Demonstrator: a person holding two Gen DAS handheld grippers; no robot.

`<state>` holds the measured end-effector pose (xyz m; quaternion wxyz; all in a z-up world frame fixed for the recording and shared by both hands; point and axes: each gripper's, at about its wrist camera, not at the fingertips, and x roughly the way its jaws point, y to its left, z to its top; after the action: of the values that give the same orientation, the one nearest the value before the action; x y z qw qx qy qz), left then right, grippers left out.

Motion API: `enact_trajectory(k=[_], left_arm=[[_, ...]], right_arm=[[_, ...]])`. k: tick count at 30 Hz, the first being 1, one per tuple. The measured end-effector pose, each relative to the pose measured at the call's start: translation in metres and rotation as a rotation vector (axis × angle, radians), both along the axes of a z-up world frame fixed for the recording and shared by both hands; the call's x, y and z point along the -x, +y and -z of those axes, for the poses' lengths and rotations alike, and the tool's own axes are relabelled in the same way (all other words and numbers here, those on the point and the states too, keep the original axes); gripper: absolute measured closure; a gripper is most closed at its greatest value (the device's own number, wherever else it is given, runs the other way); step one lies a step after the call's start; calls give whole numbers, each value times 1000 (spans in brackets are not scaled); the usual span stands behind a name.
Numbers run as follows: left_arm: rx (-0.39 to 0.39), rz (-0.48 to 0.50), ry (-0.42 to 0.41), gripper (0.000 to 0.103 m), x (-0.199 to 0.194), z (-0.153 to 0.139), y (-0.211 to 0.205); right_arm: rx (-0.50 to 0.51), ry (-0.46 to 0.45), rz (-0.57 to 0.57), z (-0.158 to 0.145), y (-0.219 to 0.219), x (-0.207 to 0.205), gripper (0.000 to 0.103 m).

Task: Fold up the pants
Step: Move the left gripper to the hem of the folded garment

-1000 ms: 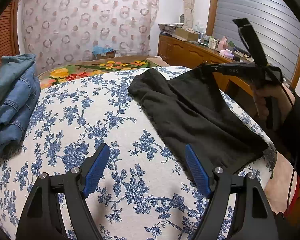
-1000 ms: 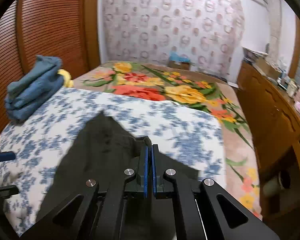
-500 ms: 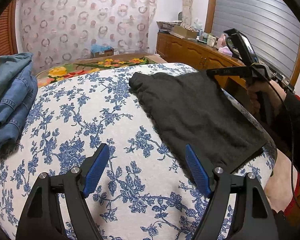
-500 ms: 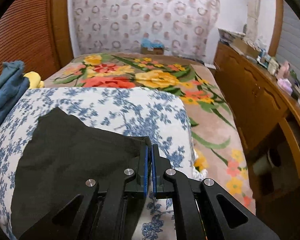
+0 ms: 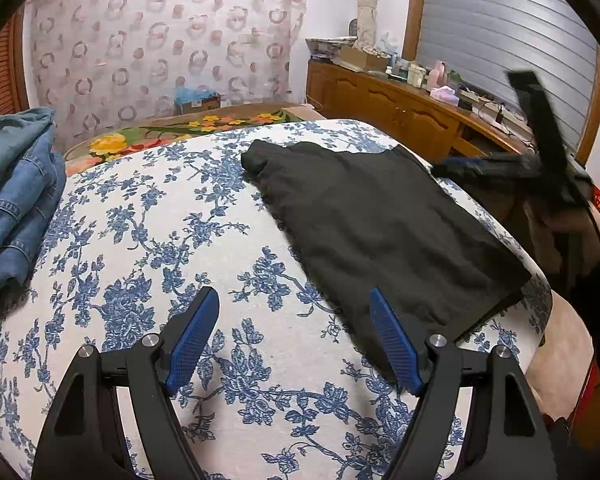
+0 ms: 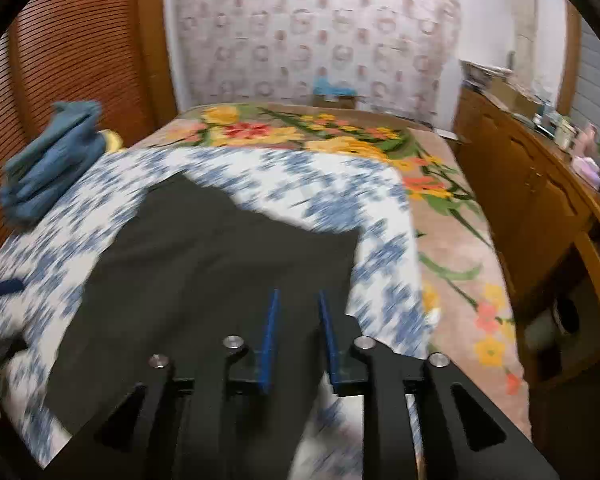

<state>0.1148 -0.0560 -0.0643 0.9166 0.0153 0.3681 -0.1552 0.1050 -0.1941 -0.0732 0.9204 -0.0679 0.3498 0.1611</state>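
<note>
where r view blurs, pants (image 5: 380, 228) flat.

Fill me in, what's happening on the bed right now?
A person with a handheld gripper in each hand is folding black pants on a blue-floral bedspread. The right gripper has just been opening; its pads stand apart with nothing pinched, above the folded cloth near the bed's edge. The left gripper hangs open and empty over the bedspread beside the pants. A heap of denim lies at the far side.
</note>
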Motion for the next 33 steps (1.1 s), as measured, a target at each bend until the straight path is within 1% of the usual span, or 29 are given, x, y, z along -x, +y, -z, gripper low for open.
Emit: enact_trajectory(k=[1, 5, 8, 14, 16, 21, 27, 31, 32, 33], left_arm=[[-1, 2, 1, 24, 0, 0, -1], [-6, 8, 9, 24, 0, 3, -5], [-10, 10, 13, 24, 1, 5, -6], [-16, 19, 25, 24, 2, 8, -10], [-17, 21, 27, 24, 2, 9, -10], [-15, 28, 33, 24, 3, 9, -12], [-12, 72, 36, 25, 8, 8, -18], [3, 105, 51, 36, 10, 7, -23], [2, 112, 53, 41, 11, 7, -25], [2, 119, 56, 42, 12, 7, -26]], right_arm=[[2, 0, -13, 3, 1, 7, 68], [5, 33, -48, 17, 5, 34, 67], [21, 38, -37, 20, 5, 46, 66], [78, 63, -9, 29, 13, 55, 64], [83, 54, 3, 28, 16, 54, 58], [58, 52, 17, 32, 18, 50, 53], [35, 60, 24, 32, 17, 52, 53], [-39, 48, 32, 25, 5, 65, 53], [-46, 39, 35, 23, 1, 70, 53], [-50, 34, 38, 23, -2, 75, 53]])
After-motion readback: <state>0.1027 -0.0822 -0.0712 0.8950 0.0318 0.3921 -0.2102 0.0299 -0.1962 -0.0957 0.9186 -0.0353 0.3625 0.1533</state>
